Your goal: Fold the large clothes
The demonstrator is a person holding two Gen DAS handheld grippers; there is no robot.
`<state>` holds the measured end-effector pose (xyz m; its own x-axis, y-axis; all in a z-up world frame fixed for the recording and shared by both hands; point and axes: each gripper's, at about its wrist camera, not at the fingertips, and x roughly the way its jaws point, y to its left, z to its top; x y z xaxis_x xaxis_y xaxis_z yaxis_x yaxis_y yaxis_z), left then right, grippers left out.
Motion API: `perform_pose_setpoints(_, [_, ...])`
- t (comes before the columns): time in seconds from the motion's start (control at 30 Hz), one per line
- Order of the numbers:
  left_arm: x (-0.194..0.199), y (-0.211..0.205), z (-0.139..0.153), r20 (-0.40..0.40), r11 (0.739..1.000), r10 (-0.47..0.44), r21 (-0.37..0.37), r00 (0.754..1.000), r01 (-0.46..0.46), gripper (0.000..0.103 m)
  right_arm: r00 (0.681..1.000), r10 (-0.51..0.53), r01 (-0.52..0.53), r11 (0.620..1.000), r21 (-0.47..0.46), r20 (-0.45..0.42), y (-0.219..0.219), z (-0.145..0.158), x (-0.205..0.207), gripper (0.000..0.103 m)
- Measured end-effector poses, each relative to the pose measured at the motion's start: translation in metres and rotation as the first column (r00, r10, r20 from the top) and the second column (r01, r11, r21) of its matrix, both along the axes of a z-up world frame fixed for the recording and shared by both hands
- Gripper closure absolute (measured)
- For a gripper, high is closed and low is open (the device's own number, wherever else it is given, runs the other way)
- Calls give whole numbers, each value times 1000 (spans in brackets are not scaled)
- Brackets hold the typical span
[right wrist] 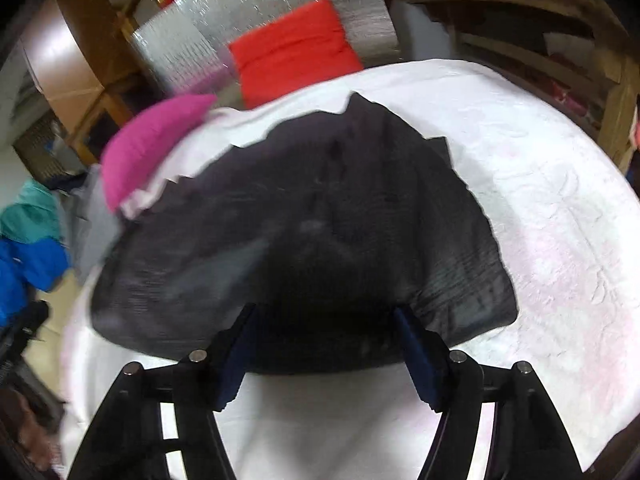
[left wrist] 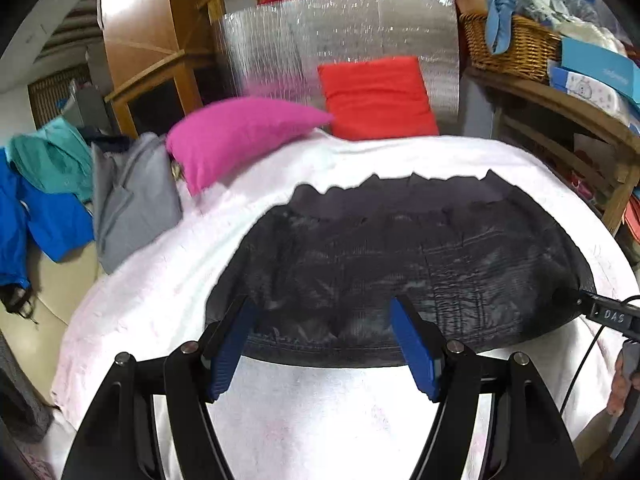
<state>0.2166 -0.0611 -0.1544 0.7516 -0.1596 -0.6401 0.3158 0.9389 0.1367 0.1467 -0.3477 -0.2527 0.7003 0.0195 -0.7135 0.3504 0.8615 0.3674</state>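
Observation:
A dark, black-grey folded garment (left wrist: 400, 256) lies flat on the white bedspread (left wrist: 168, 280), its stitched hem nearest me. My left gripper (left wrist: 320, 304) hovers open over the near hem, and its blue pads (left wrist: 228, 348) are pressing on nothing. At the garment's right edge, a black finger (left wrist: 604, 314) of the other tool reaches in. In the right wrist view the same garment (right wrist: 320, 208) fills the middle, blurred. My right gripper (right wrist: 326, 312) stands open over its near edge, with cloth seen between the fingers but not pinched.
A pink pillow (left wrist: 236, 132) and a red pillow (left wrist: 376, 96) lie at the head of the bed against a silver foil mat (left wrist: 320, 32). Grey (left wrist: 132, 196), blue (left wrist: 44, 220) and teal (left wrist: 52, 156) clothes pile at the left. A wicker basket (left wrist: 512, 44) sits on a wooden shelf at the right.

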Motion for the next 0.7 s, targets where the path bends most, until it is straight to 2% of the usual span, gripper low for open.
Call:
perform_pose_setpoints(0.1, [-9,2,7,18,1000,2,-24,1000,-1,31,999,15,-15,1000,19,38,5,12,-13,32])
perform_pose_setpoints(0.3, [-26,3,15,51,1000,11,-19,999,-10,31,994,16,-33,987,155,107,14,21,-33,32])
perform_pose_setpoints(0.5, [-22,7,9,40,999,38,-15,998,-38,30,992,36,-60,979,194,123,28,19,-36,32])
perform_pose_setpoints(0.7, [-10,11,-6,5,998,65,-5,998,-65,30,994,51,-73,969,238,98,32,3,-25,32])
